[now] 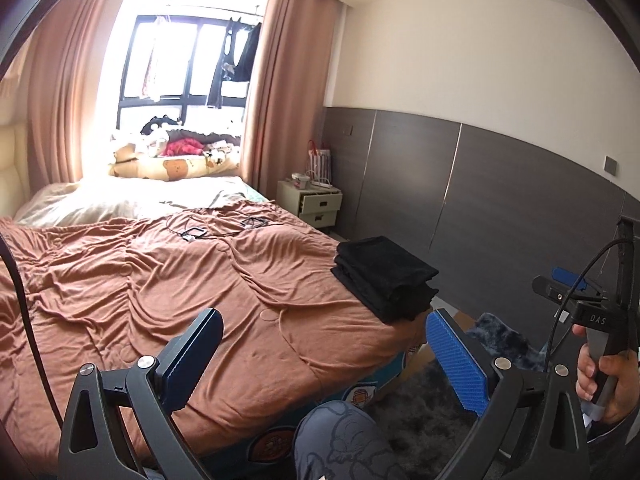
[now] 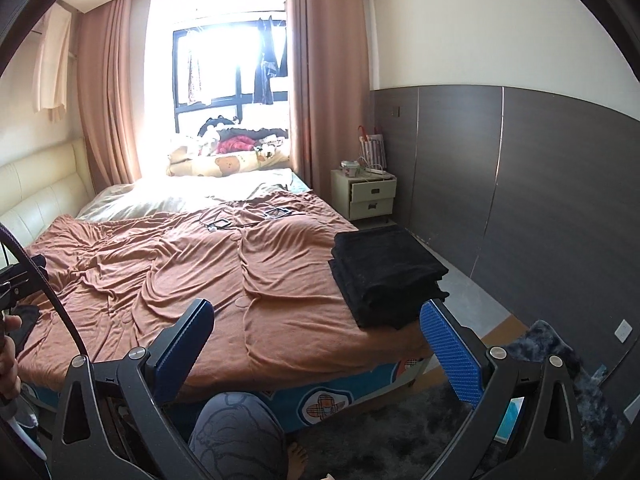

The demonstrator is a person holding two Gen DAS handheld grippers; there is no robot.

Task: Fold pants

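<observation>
Black pants (image 1: 386,278) lie folded in a neat stack on the near right corner of the bed, also in the right wrist view (image 2: 388,274). My left gripper (image 1: 324,354) is open and empty, held above the bed's foot edge, short of the stack. My right gripper (image 2: 316,350) is open and empty, also back from the bed, the stack just beyond its right finger (image 2: 450,360). The right gripper's body (image 1: 580,304) shows at the right of the left wrist view, held in a hand.
The bed has a rumpled brown cover (image 1: 160,280) with cables and small devices (image 1: 224,228) near the pillows. A nightstand (image 2: 370,194) stands by the grey wall. My knee (image 2: 236,436) and a dark rug (image 2: 380,432) lie below.
</observation>
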